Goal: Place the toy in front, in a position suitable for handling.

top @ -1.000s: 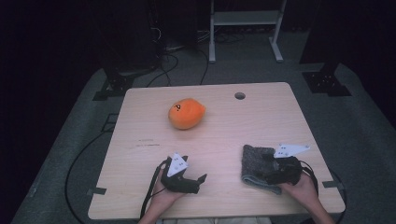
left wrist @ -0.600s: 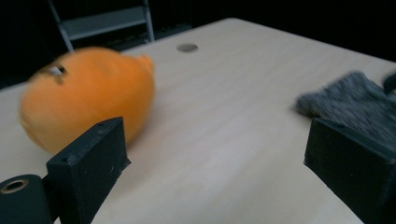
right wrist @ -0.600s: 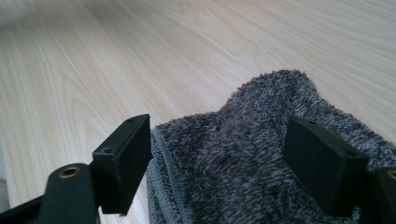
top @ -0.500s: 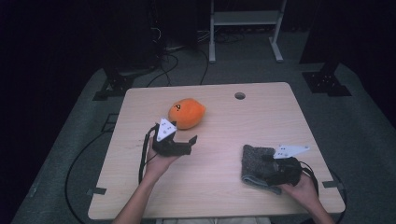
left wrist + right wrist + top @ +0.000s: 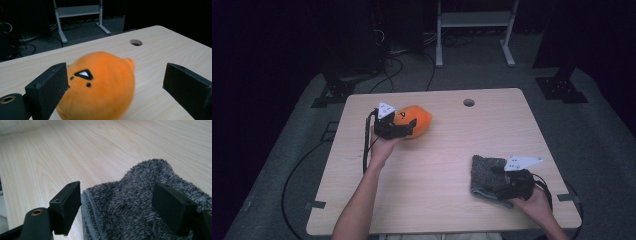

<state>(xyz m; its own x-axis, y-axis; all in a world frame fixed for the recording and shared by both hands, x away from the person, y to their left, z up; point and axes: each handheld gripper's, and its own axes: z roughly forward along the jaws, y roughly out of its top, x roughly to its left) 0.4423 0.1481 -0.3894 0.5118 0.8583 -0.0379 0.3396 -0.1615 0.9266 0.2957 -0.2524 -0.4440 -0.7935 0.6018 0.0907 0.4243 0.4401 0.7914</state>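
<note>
Orange plush toy (image 5: 100, 85) sits between my left gripper's (image 5: 115, 82) wide-open jaws; my right gripper (image 5: 117, 205) straddles the grey fleece cloth (image 5: 140, 207), jaws wide too.

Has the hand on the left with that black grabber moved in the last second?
Yes. The left gripper has gone from the table's near edge up toward the cable hole, and its open jaws now flank the orange plush toy.

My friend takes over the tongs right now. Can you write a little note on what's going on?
Left tongs: open, jaws on either side of the orange plush at the table's far left. Not squeezed yet.
Right tongs: open over the grey towel near the right front edge.
Done: both tongs are in place.
Left: probably close on the plush and lift it.
</note>
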